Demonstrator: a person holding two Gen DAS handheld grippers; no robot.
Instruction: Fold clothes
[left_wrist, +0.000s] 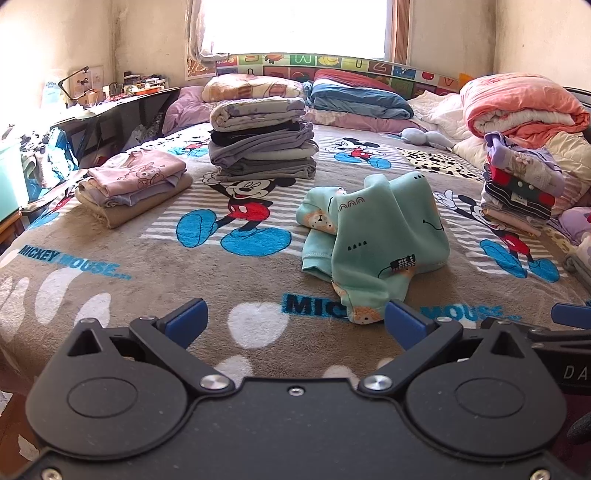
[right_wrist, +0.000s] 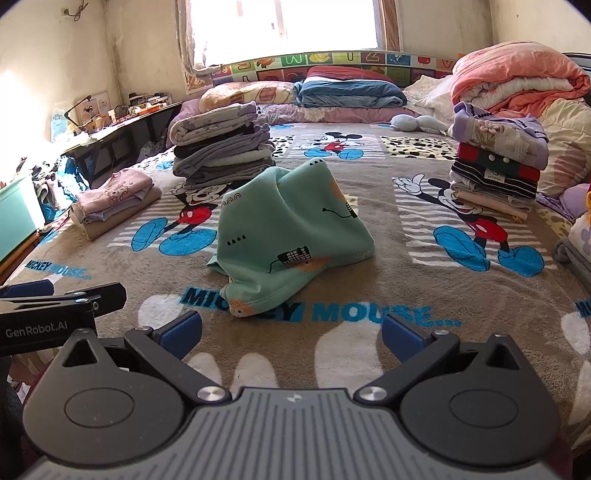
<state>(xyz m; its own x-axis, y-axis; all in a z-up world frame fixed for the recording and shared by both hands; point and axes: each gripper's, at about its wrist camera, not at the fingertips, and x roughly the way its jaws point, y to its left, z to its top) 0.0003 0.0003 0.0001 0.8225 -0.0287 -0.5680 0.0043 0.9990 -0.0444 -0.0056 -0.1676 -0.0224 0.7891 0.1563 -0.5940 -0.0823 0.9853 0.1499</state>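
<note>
A crumpled mint-green child's garment (left_wrist: 373, 236) (right_wrist: 291, 232) with small bear and car prints lies heaped on the Mickey Mouse blanket (left_wrist: 147, 269) (right_wrist: 369, 266). My left gripper (left_wrist: 295, 323) is open just short of the garment's near edge, with its right blue pad (left_wrist: 404, 323) close to the hem. My right gripper (right_wrist: 291, 334) is open too, a little in front of the garment, holding nothing. The left gripper's body (right_wrist: 55, 306) shows at the left edge of the right wrist view.
Folded piles stand around: a tall grey stack (left_wrist: 262, 147) (right_wrist: 221, 147) behind, a pink pile (left_wrist: 136, 184) (right_wrist: 114, 203) at left, a mixed stack (left_wrist: 521, 184) (right_wrist: 495, 166) at right. Pillows and an orange quilt (left_wrist: 521, 107) line the headboard. A cluttered desk (left_wrist: 110, 99) stands left of the bed.
</note>
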